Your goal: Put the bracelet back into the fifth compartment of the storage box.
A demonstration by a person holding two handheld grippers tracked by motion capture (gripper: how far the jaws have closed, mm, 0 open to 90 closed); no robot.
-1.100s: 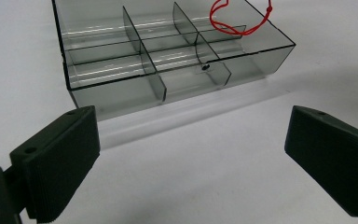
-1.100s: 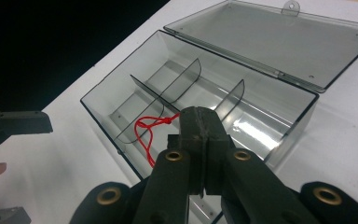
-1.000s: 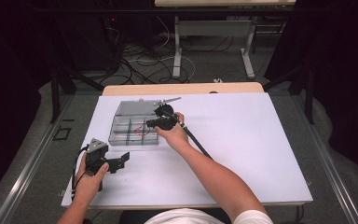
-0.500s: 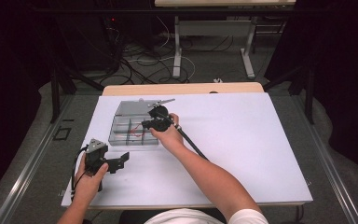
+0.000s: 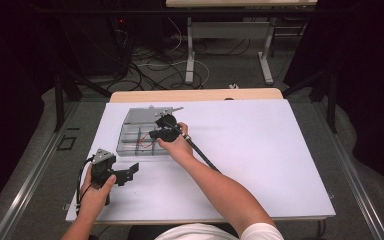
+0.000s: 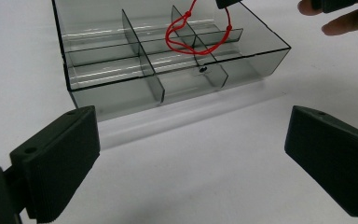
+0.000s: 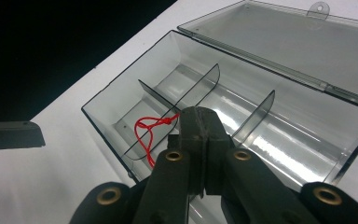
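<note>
While clamped shut, the right hand-held gripper (image 7: 196, 122) dangles the red cord (image 7: 150, 131) inside the organizer box (image 7: 279, 140).

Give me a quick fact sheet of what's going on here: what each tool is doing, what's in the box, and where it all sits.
Setting: white table
Box: clear plastic organizer box with dividers, lid open and laid back
Contents: red string looped over a divider
Right gripper: jaws shut on the red string, over the box
Left gripper: jaws open, holding nothing, low over the table just in front of the box
Contact: left gripper apart from the box
</note>
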